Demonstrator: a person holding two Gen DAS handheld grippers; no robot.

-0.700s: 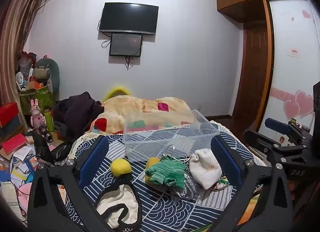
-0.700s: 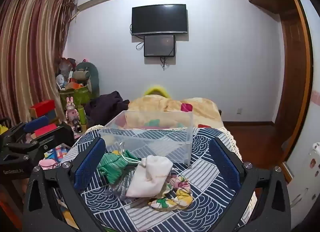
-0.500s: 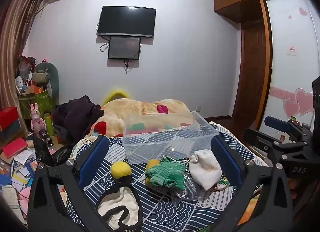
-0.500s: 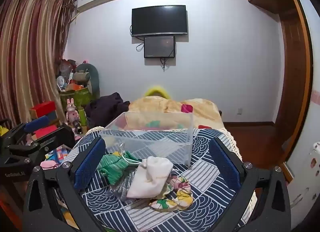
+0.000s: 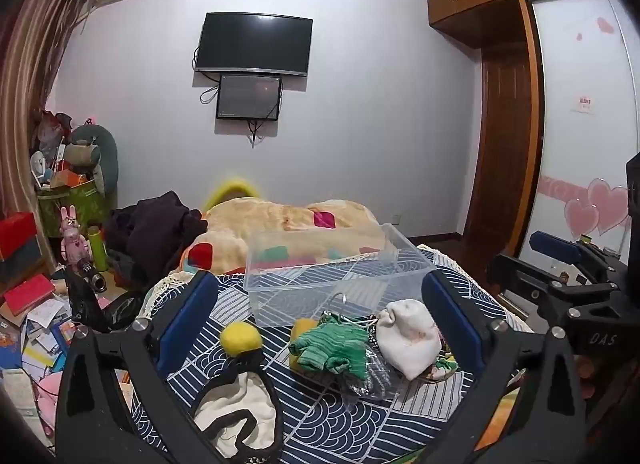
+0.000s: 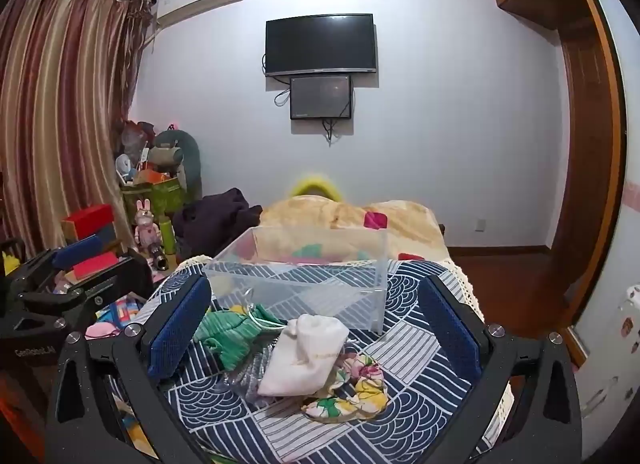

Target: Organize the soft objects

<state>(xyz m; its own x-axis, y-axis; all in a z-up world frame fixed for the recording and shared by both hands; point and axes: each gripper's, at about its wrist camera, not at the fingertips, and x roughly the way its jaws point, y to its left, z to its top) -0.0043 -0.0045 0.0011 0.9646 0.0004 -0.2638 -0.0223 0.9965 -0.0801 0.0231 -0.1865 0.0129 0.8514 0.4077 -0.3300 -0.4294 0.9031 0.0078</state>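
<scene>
White sock [image 6: 304, 356] lies just ahead of the right hand-held gripper [image 6: 316, 332]; both hand-held grippers wide open, empty; left hand-held gripper [image 5: 316, 324] is farther.

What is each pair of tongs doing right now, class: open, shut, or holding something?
Left tongs: open, holding nothing.
Right tongs: open, holding nothing.

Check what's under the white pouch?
The white pouch lies partly on a floral fabric piece and a clear crinkled plastic bag, beside the green knit garment. Anything directly beneath its middle is covered.
</scene>
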